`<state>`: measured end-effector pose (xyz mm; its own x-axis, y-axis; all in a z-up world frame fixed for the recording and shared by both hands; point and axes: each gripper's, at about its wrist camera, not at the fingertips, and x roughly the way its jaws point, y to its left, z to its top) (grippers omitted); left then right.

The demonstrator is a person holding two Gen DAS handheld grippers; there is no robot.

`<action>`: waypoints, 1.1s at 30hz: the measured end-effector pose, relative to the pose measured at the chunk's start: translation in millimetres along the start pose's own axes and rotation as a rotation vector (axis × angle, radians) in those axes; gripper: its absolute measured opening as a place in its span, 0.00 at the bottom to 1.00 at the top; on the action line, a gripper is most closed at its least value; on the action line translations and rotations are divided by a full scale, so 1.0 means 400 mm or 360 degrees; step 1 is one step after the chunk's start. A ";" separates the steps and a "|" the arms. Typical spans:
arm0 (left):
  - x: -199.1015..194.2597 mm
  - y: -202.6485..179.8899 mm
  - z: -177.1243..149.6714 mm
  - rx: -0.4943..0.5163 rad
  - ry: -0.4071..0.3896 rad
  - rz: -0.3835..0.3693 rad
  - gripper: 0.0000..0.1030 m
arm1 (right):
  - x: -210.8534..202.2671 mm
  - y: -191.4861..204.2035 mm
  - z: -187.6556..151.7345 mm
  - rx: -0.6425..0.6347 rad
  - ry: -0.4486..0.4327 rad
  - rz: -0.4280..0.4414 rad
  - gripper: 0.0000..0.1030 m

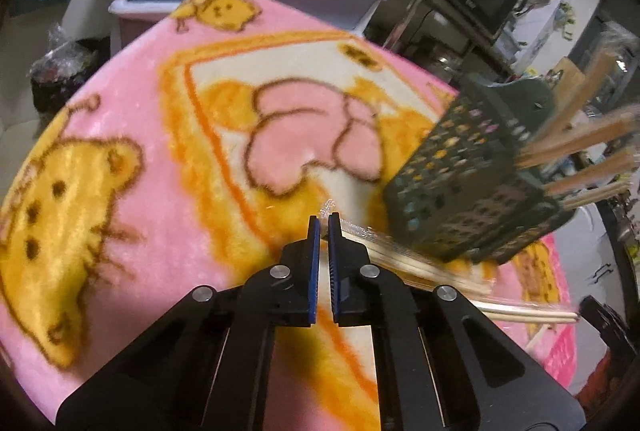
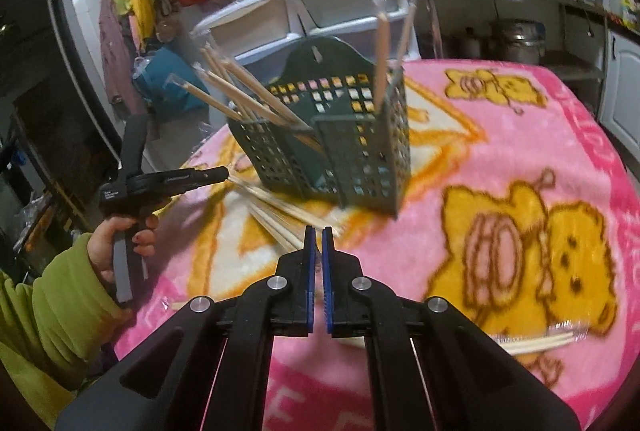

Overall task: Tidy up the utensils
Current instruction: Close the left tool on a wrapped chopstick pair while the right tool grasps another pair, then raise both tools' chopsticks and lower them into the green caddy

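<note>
Though closed to a hairline slit, not surely pinching anything: left gripper (image 1: pixel 324 227), tips right at the crinkled end of a clear-wrapped chopstick pack (image 1: pixel 420 267) lying just in front of the green holder (image 1: pixel 460 171). Same with right gripper (image 2: pixel 316 233): blue pads nearly touching, tips over that pack's other end, grip impossible to tell. Holder standing on pink blanket (image 2: pixel 500 151), more chopsticks (image 2: pixel 240 99) leaning out of its compartments. Well right of holder, another wrapped pair (image 2: pixel 536 345) flat on blanket. Left of holder, a hand (image 2: pixel 120 247) in a green sleeve (image 2: pixel 52 311) around left gripper's handle.
</note>
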<state>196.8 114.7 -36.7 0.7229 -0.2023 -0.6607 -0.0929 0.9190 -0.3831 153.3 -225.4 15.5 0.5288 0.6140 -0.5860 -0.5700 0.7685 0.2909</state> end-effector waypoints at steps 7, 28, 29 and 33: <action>-0.135 -0.097 0.019 0.0130 -0.0165 -0.0127 0.02 | -0.014 0.041 0.051 -0.0090 -0.0067 0.0012 0.03; -0.327 -0.342 0.048 0.0458 -0.0370 -0.0509 0.02 | -0.129 0.115 0.179 -0.0251 -0.0369 0.0052 0.03; -0.330 -0.349 0.050 0.0467 -0.0373 -0.0519 0.02 | -0.135 0.115 0.183 -0.0255 -0.0381 0.0050 0.03; -0.348 -0.385 0.058 0.0512 -0.0387 -0.0582 0.01 | -0.157 0.113 0.196 -0.0264 -0.0424 0.0049 0.03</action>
<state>126.4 9.2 129.6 0.8099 -0.4793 -0.3381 0.3810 0.8682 -0.3180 143.8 -215.1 124.5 0.6434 0.6790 -0.3536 -0.6716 0.7223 0.1650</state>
